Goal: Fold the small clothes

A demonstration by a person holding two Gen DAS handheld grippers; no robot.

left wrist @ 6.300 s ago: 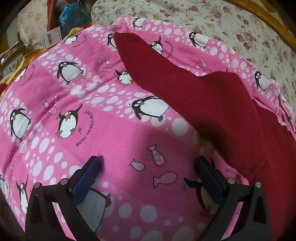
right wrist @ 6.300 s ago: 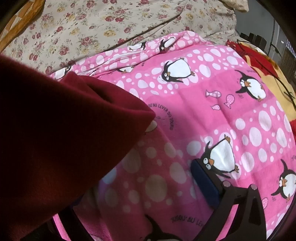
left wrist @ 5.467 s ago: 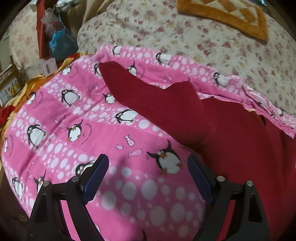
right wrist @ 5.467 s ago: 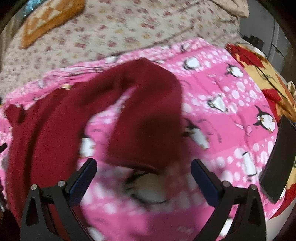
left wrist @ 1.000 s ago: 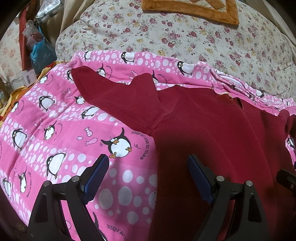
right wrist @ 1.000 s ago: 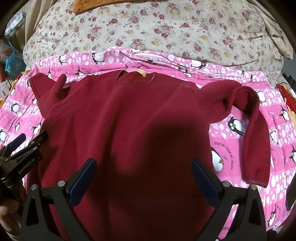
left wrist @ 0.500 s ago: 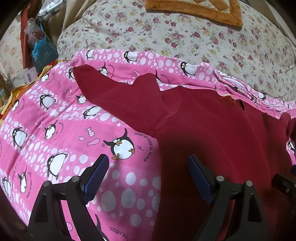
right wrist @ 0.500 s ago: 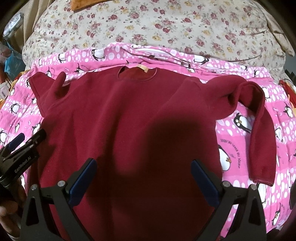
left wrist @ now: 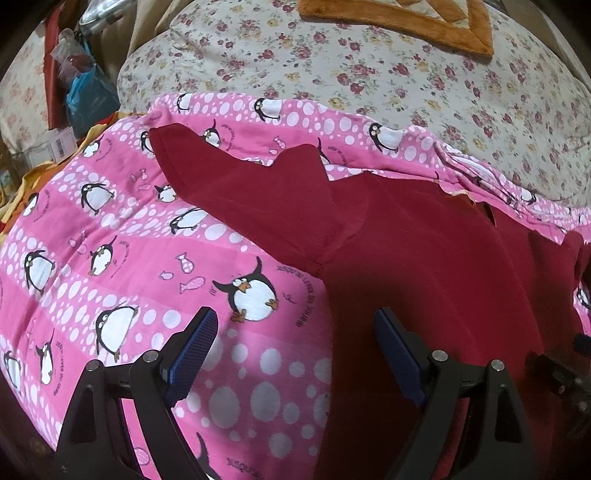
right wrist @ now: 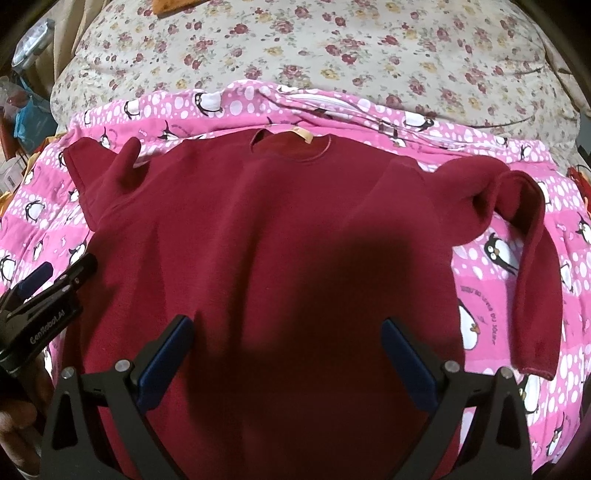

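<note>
A dark red long-sleeved sweater point(right wrist: 280, 236) lies spread flat, neck away from me, on a pink penguin-print blanket point(right wrist: 491, 280). Its right sleeve point(right wrist: 532, 266) bends down along the blanket; its left sleeve point(left wrist: 236, 195) lies bunched and angled toward the far left. My right gripper point(right wrist: 288, 354) hovers open over the sweater's lower body, holding nothing. My left gripper point(left wrist: 295, 354) is open above the sweater's left side edge, one finger over blanket, the other over red cloth. From the right wrist view, the left gripper point(right wrist: 48, 280) shows at the left edge.
A flowered cream quilt point(right wrist: 332, 48) lies beyond the pink blanket, with an orange-bordered cloth point(left wrist: 406, 22) on it. Bags and boxes point(left wrist: 85, 92) stand at the far left. A hand point(right wrist: 14, 424) holds the left gripper at lower left.
Since six seconds ago the sweater was let go and now lies flat. Over the last second both grippers crept slightly closer to the sweater, staying open.
</note>
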